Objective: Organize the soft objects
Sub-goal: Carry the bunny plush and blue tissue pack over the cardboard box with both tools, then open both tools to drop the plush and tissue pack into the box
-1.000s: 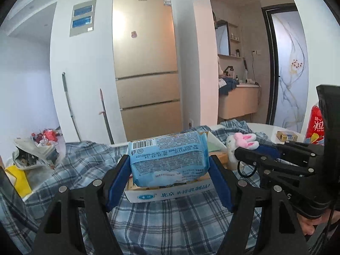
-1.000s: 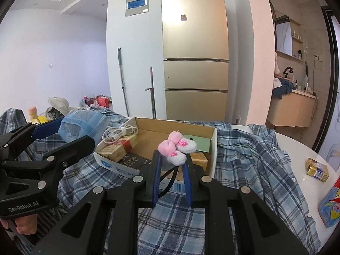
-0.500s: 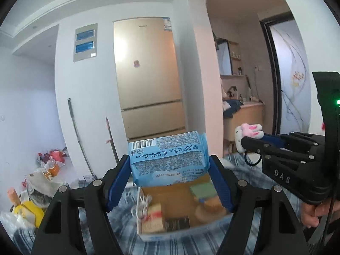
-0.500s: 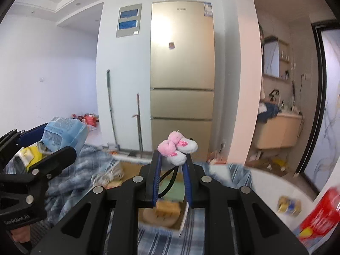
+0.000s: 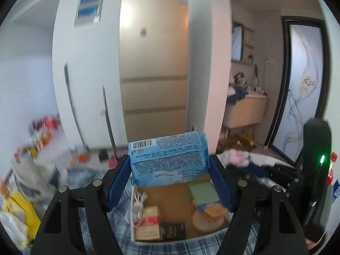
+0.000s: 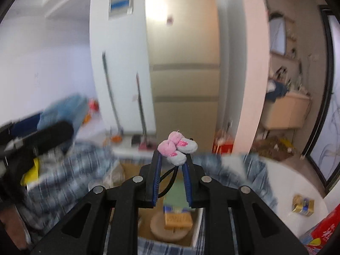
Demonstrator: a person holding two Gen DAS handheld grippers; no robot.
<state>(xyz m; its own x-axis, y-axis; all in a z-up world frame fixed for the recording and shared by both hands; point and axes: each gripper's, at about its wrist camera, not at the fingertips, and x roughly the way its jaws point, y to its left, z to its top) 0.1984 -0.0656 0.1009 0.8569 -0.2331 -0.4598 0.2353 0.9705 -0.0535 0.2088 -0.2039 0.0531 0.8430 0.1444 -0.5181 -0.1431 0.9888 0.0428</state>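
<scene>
My left gripper point(image 5: 169, 165) is shut on a blue pack of wet wipes point(image 5: 167, 159) and holds it above the far end of an open cardboard box point(image 5: 170, 204). My right gripper point(image 6: 172, 165) is shut on a small pink and white plush toy point(image 6: 177, 147) with a black loop, held above the same box point(image 6: 127, 170). The right gripper and its toy point(image 5: 235, 158) show at the right of the left wrist view. The left gripper with the wipes point(image 6: 63, 110) shows blurred at the left of the right wrist view.
The box holds a white cable point(image 5: 138, 204), small cartons point(image 5: 148, 223), a green card point(image 5: 203, 192) and a round tan object point(image 6: 170, 227). It sits on a blue plaid cloth point(image 6: 63, 180). A gold packet point(image 6: 302, 201) and red bag point(image 6: 323, 231) lie on the white table at right.
Both grippers rose, then tilted down over the box, so I look into it from above. Each keeps its hold. The view is motion-blurred.
</scene>
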